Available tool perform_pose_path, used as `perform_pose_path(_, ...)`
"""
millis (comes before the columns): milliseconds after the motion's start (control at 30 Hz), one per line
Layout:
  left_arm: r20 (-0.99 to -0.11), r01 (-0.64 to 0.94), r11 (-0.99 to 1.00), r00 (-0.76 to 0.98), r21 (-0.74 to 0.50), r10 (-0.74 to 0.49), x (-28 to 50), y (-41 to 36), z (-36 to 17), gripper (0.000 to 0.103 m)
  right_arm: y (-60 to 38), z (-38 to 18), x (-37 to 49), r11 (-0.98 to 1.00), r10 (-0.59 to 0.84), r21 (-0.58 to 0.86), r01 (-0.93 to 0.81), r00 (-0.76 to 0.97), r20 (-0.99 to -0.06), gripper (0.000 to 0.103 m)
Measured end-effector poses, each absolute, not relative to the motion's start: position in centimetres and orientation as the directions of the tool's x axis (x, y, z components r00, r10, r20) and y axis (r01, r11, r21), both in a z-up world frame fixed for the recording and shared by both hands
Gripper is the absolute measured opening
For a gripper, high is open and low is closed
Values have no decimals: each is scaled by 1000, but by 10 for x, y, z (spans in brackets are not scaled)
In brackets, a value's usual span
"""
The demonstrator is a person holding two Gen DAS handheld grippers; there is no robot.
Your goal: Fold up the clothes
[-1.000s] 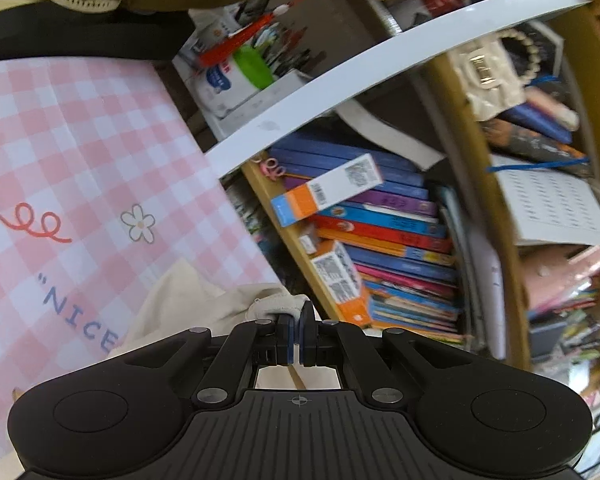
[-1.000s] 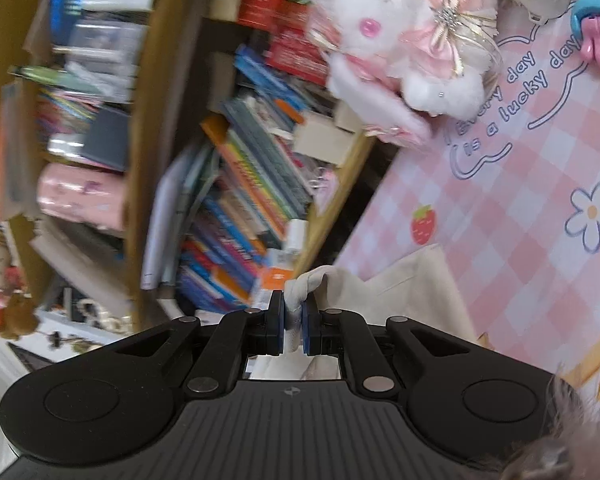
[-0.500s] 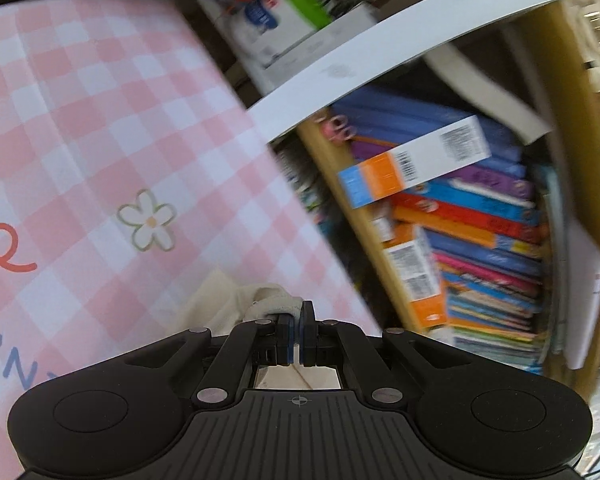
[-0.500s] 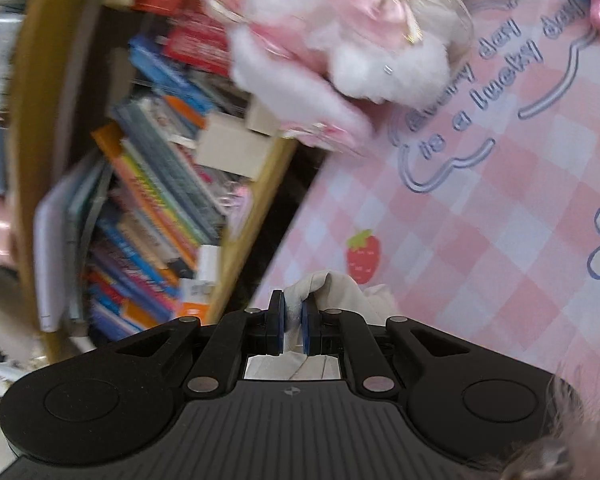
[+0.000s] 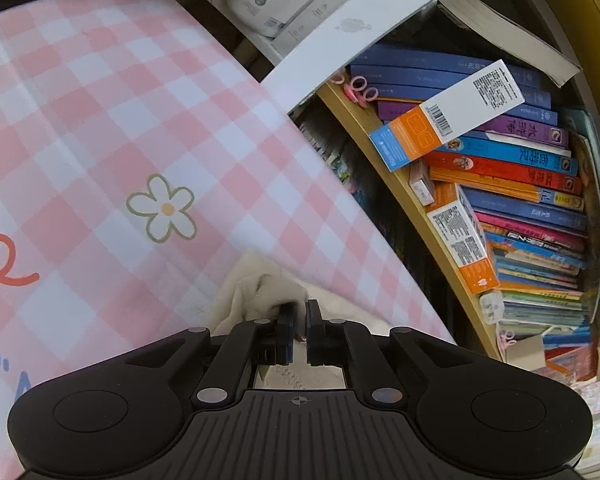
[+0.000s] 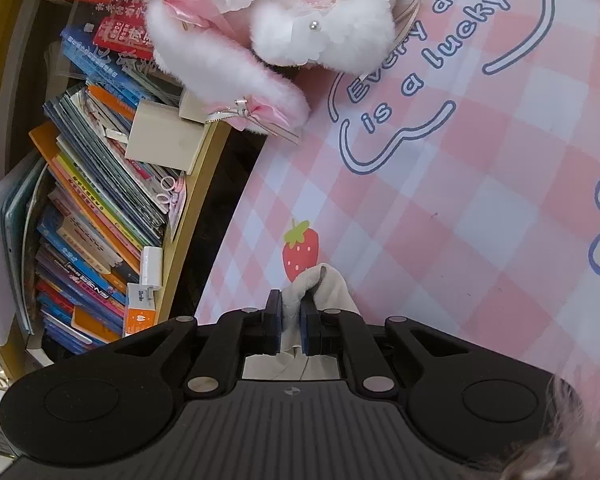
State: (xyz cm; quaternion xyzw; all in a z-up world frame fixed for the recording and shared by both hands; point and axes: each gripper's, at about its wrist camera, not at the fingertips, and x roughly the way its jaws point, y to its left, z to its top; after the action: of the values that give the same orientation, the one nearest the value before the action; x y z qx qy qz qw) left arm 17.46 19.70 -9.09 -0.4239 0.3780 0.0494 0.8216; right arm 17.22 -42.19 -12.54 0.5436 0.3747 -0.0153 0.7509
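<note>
The right claw (image 6: 290,312) is pinching a bunch of the cream garment (image 6: 326,284) at the counter (image 6: 480,220) edge; the left claw (image 5: 299,316) (slightly parted) is risking dropping its corner

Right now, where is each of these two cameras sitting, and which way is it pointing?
Left wrist: on the left gripper, looking past its jaws at cream cloth, the pink checked mat and bookshelf.
Right wrist: on the right gripper, jaws pinching cloth, facing the plush toy.
Shared: cloth, mat, bookshelf. No hand shows.
</note>
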Motion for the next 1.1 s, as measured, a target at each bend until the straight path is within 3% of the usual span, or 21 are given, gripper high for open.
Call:
perform_pose_path(167,-666,-382,687,719,-619,-199,167,193,-66,16,-423,-108,177,477,371,779,407,710,-599,16)
perform_pose_path(233,-665,-362,720,724,-592,-182,163,190,-55,16,-427,-96,175,519,341,761,389,723,-601,34)
perform_pose_path(300,-664,-342,752,729,-563,-165,159,186,-44,16,-433,-82,170,568,287,734,373,746,-601,45)
perform_pose_path(400,-660,-312,797,738,-517,-140,153,181,-28,20,-440,-66,163,610,247,709,353,766,-594,45)
perform_pose_path(467,-660,-298,816,740,-496,-130,151,178,-21,40,-437,-57,159,657,235,681,323,771,-592,45)
perform_pose_path(500,-660,-294,822,740,-488,-127,151,176,-20,44,-433,-52,158,688,235,661,299,770,-593,45)
perform_pose_path(533,-661,-293,828,741,-478,-119,150,174,-18,57,-429,-48,156,718,236,640,274,769,-594,45)
perform_pose_path(567,-662,-310,837,745,-452,-81,149,174,-15,76,-420,-45,155,753,245,613,240,761,-600,45)
perform_pose_path(633,-649,-331,849,760,-412,-18,145,174,-9,85,-402,-39,154,816,262,553,167,745,-613,45)
perform_pose_path(733,-625,-349,839,780,-417,14,138,181,-1,82,-367,-35,155,903,282,428,36,702,-654,45)
perform_pose_path(800,-609,-289,857,792,-426,-36,134,169,-2,80,-344,-35,155,937,287,346,-50,672,-682,45)
perform_pose_path(900,-611,-167,903,782,-395,-123,133,137,-7,60,-312,-40,153,951,300,273,-145,647,-701,45)
perform_pose_path(933,-625,-121,931,769,-345,-132,135,120,-11,50,-303,-41,155,951,303,265,-159,649,-698,45)
perform_pose_path(967,-640,-72,953,756,-293,-139,138,103,-15,48,-293,-41,156,951,306,256,-174,651,-695,44)
perform_pose_path(1100,-672,54,990,730,-128,-126,149,53,-33,48,-254,-48,165,951,306,203,-231,638,-706,41)
